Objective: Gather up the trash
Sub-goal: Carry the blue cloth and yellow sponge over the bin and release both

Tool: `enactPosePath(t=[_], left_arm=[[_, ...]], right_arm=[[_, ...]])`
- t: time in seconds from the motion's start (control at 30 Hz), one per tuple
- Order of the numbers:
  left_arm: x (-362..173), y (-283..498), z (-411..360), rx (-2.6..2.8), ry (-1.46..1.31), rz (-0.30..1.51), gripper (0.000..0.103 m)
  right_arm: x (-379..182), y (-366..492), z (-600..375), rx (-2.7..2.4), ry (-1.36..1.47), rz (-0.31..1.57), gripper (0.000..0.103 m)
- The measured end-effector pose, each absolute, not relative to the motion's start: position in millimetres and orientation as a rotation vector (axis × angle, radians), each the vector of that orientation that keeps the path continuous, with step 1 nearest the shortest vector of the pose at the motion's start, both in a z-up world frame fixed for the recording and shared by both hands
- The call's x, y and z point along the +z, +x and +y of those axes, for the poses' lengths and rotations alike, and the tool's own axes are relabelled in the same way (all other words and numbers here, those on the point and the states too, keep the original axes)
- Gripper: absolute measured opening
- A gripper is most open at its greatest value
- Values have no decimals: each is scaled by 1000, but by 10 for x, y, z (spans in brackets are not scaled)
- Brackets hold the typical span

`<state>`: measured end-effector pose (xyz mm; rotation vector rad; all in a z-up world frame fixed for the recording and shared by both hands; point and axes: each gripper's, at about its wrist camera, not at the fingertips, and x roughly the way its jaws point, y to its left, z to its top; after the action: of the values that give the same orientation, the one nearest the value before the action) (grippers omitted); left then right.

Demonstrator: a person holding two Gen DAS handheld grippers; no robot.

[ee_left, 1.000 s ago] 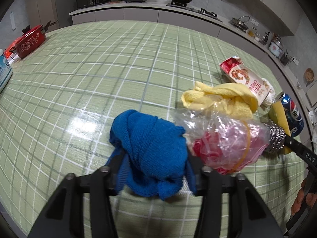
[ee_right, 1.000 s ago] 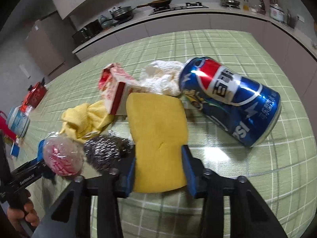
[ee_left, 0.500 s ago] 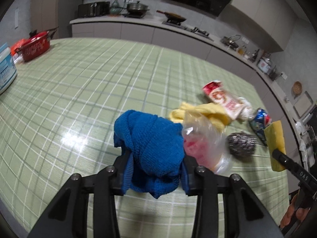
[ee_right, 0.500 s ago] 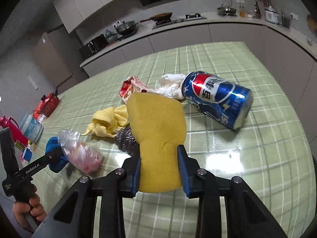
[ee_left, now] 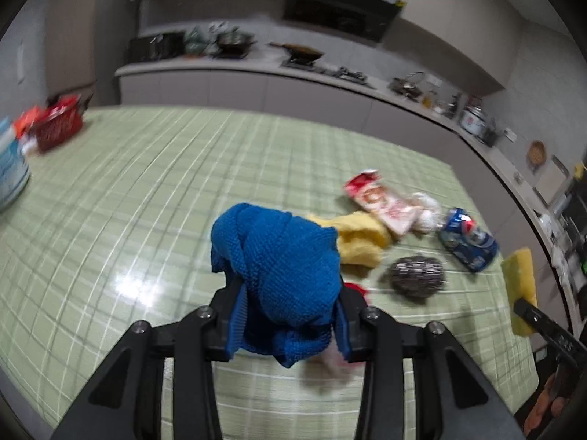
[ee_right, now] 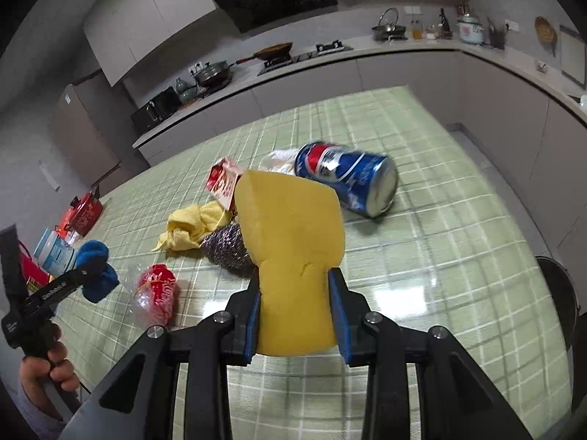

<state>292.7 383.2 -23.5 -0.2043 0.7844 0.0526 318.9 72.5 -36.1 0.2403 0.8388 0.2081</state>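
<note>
Left gripper (ee_left: pixel 288 324) is clamped on a blue knitted cloth (ee_left: pixel 279 264), which bulges up and forward between the two fingers and hangs clear of the green checked tablecloth (ee_left: pixel 146 198); the gripper is pitched down toward the table from above. In the right wrist view the same tool shows at far left, with the person's left hand (ee_right: pixel 47 365) wrapped around its handle, fingers curled and the tool angled up and to the right. Right gripper (ee_right: pixel 295 317) is pinching a yellow sponge (ee_right: pixel 293 242) at its lower end; the sponge stands up between the blue-padded fingers and is raised off the table. It also shows at the right edge of the left wrist view. Left on the table: a clear plastic bag with red contents (ee_right: pixel 156 291), lying just below the left gripper; a steel wool scrubber (ee_right: pixel 227 245); a yellow rag (ee_right: pixel 190 225) touching the scrubber; a red and white wrapper (ee_right: pixel 222 183); a white crumpled piece (ee_right: pixel 279 157); and a blue Pepsi can (ee_right: pixel 346 178) on its side. At the far left edge of the table are a red pot (ee_right: pixel 86 212) and a pale blue tub (ee_right: pixel 55 251). The left wrist view is motion-blurred.
</note>
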Motion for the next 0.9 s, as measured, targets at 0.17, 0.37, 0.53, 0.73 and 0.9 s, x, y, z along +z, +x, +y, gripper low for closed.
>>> enactPosePath(t=[0.17, 0.37, 0.53, 0.73, 0.9], left_arm=[[-196, 2930, 3358, -80, -199, 815, 41], [-167, 2875, 2343, -268, -163, 840, 41], [-174, 2820, 1315, -382, -125, 853, 41], [-349, 2800, -87, -424, -135, 900, 41], [-623, 2900, -1112, -451, -122, 984, 41]], right_arm=[[-359, 3085, 483, 161, 247, 844, 36], [-296, 2838, -306, 68, 300, 818, 36], [-348, 2581, -1349, -11, 340, 796, 36], [-649, 2418, -2664, -8, 376, 855, 36], [-991, 2411, -3502, 15, 413, 954, 36]])
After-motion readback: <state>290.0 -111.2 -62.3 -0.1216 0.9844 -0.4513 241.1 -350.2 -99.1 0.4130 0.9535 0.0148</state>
